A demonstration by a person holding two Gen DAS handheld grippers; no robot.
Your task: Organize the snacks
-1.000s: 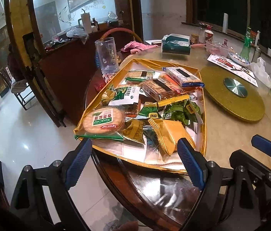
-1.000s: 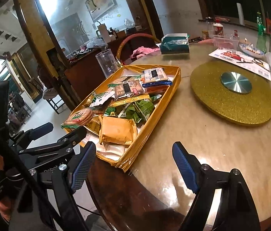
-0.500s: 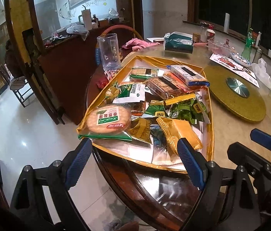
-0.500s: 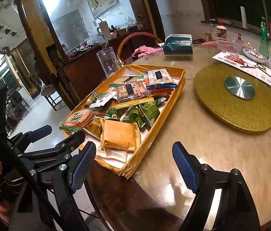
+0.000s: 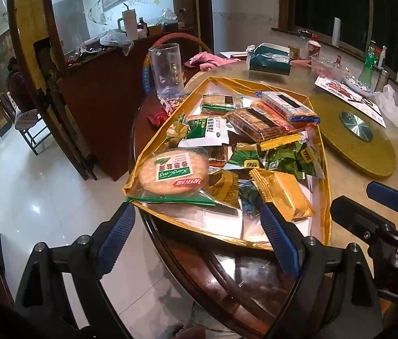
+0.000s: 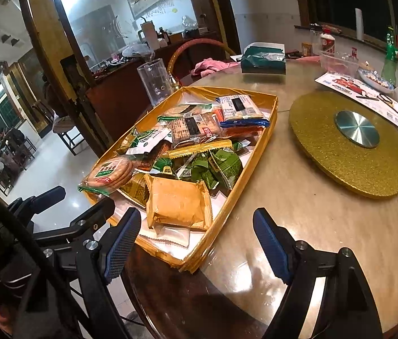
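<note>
1. The gold tray (image 5: 326,186) of snacks sits at the near edge of the round table (image 6: 326,226). In both wrist views it now looms larger and closer than a second ago, so both grippers have moved in toward it.
2. The left gripper (image 5: 196,237) hovers just short of the tray's near rim, fingers spread wide and holding nothing. The spread matches the earlier frames.
3. The right gripper (image 6: 196,243) hangs over the tray's near right corner, its fingers likewise released and empty. Its left finger (image 6: 121,250) now overlaps the tray's near rim, where earlier it sat short of it.
4. Inside the tray, the round cracker pack (image 5: 174,173) lies at the near left corner, and the orange-gold wrapped pack (image 6: 177,203) lies near the front. Green packets (image 6: 218,165) sit behind it, and long biscuit packs (image 5: 286,106) lie at the far end. Their arrangement is unchanged.
5. A clear plastic cup (image 5: 166,70) stands just beyond the tray's far left side. A gold turntable (image 6: 351,141) lies to the tray's right, well apart from it.
</note>
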